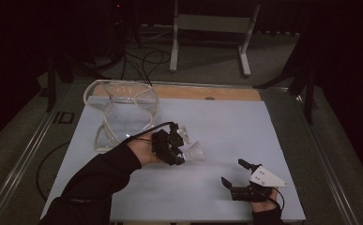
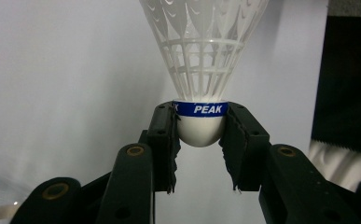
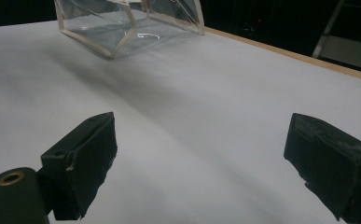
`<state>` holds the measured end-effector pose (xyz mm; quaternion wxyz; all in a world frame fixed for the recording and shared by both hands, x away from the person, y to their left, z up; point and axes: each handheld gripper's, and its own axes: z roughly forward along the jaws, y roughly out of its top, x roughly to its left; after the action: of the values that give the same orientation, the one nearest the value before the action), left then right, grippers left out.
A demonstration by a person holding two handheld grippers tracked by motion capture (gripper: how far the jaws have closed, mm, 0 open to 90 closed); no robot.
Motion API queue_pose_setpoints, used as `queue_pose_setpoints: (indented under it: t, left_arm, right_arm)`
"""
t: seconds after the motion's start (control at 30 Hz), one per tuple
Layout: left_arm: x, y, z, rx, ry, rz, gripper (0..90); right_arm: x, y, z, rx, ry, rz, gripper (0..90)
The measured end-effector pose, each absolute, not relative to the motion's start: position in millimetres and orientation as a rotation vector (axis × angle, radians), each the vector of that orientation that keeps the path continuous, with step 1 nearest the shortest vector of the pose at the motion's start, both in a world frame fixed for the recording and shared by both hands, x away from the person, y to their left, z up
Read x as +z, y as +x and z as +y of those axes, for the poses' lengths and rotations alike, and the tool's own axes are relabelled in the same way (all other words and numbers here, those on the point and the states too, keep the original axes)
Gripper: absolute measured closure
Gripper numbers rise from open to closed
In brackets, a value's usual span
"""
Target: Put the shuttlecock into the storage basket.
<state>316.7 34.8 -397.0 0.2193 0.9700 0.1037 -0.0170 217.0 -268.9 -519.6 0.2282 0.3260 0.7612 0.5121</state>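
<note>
Left claw (image 2: 200,135) clenched on shuttlecock (image 2: 201,70) by rounded cork alone, right claw (image 3: 201,158) released and idle: risk of squirting free under pressure.

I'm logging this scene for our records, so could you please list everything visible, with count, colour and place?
shuttlecock: one, white with a blue band reading PEAK, its cork gripped between the left gripper's jaws
clear container: one, transparent, far left of the table
table: one, pale grey-blue top with a wooden far edge
metal stand: one, grey-white, on the floor beyond the table
cables: several, black, on the floor beyond the table
left gripper: one, black, mid-table
right gripper: one, black, jaws wide apart, near right
</note>
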Motion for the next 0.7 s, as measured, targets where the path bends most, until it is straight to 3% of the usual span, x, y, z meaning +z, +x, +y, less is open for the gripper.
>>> queue_pose_setpoints:
  t: [0.7]
  left_arm:
    - [-367.1, 321.6, 52.5, -0.064, 2.624, 0.304, 66.8]
  right_arm:
    - [-519.5, 216.8, -267.9, 1.407, 0.892, 2.101, 9.1]
